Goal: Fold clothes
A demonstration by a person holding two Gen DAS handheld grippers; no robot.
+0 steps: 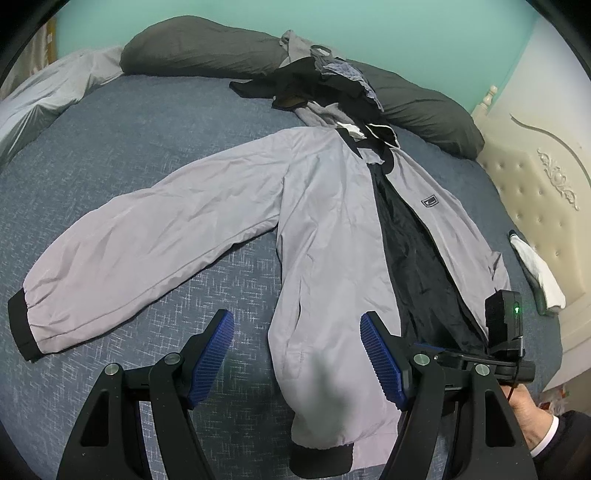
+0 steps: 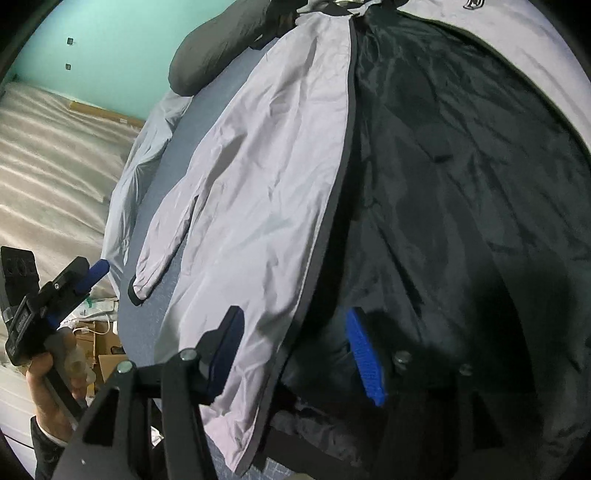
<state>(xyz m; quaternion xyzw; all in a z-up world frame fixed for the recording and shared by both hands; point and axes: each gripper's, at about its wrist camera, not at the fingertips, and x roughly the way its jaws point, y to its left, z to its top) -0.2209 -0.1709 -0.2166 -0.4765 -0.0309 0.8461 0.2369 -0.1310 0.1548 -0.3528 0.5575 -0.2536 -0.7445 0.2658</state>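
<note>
On the blue-grey bed [image 1: 129, 147] the grey zip jacket [image 1: 325, 229] lies face up, front open on black lining [image 2: 461, 184], one sleeve [image 1: 129, 251] spread sideways. Our left claw [image 1: 297, 363] hangs wide over the hem; our right claw [image 2: 295, 360] gapes wide astride the front edge, gripping nothing. We judge it spread, not folded; next move likely calls for pinching that edge or sleeve. More clothes [image 1: 321, 81] heap against dark pillows [image 1: 199, 51]; teal wall [image 1: 406, 29], cream tufted headboard [image 1: 535, 192].
</note>
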